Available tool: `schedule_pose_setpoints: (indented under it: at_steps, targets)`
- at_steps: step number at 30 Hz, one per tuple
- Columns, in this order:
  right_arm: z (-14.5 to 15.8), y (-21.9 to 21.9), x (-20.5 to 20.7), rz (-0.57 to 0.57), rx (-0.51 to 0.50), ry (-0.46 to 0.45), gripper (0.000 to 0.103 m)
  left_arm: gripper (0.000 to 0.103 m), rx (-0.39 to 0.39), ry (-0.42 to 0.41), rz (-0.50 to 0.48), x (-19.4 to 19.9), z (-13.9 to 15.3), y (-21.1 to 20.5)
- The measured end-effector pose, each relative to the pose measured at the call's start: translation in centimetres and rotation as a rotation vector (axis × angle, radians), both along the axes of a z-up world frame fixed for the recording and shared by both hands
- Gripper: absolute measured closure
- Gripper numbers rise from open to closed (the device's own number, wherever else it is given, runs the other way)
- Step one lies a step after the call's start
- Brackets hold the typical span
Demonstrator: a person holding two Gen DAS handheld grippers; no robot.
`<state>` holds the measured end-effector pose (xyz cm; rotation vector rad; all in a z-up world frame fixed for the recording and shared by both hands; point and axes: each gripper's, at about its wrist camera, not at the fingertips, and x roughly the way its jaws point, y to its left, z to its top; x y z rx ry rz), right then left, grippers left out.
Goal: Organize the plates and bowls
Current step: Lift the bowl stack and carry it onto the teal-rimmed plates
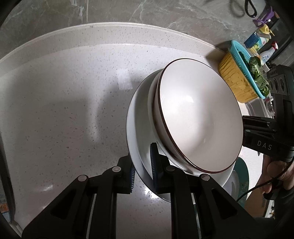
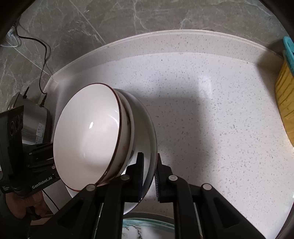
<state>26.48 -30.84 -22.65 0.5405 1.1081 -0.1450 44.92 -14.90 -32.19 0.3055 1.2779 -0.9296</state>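
A white plate (image 1: 136,128) carries stacked white bowls with brown rims (image 1: 198,117) and is held in the air over the speckled counter. My left gripper (image 1: 143,171) is shut on the plate's near rim. My right gripper (image 2: 148,172) is shut on the opposite rim of the same plate (image 2: 147,128), with the bowls (image 2: 88,132) to its left. Each gripper's body shows in the other's view, the right one (image 1: 264,134) and the left one (image 2: 33,160).
A yellow and teal basket (image 1: 238,73) with greens stands at the counter's right, by bottles (image 1: 262,46). A teal-patterned plate (image 2: 147,226) lies below the held stack. A steel appliance (image 2: 35,117) with a cable stands left. The marble wall (image 1: 147,11) rises behind the counter (image 1: 64,92).
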Motion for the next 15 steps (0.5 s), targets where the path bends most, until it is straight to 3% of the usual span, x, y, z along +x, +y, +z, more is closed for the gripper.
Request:
schedule_pose_setpoints:
  at_steps: [15]
  targets:
    - [5.0,0.4,-4.0,-0.018,-0.038,-0.057,0.09,0.09,-0.044,-0.061,-0.047,-5.0,7.3,0.6]
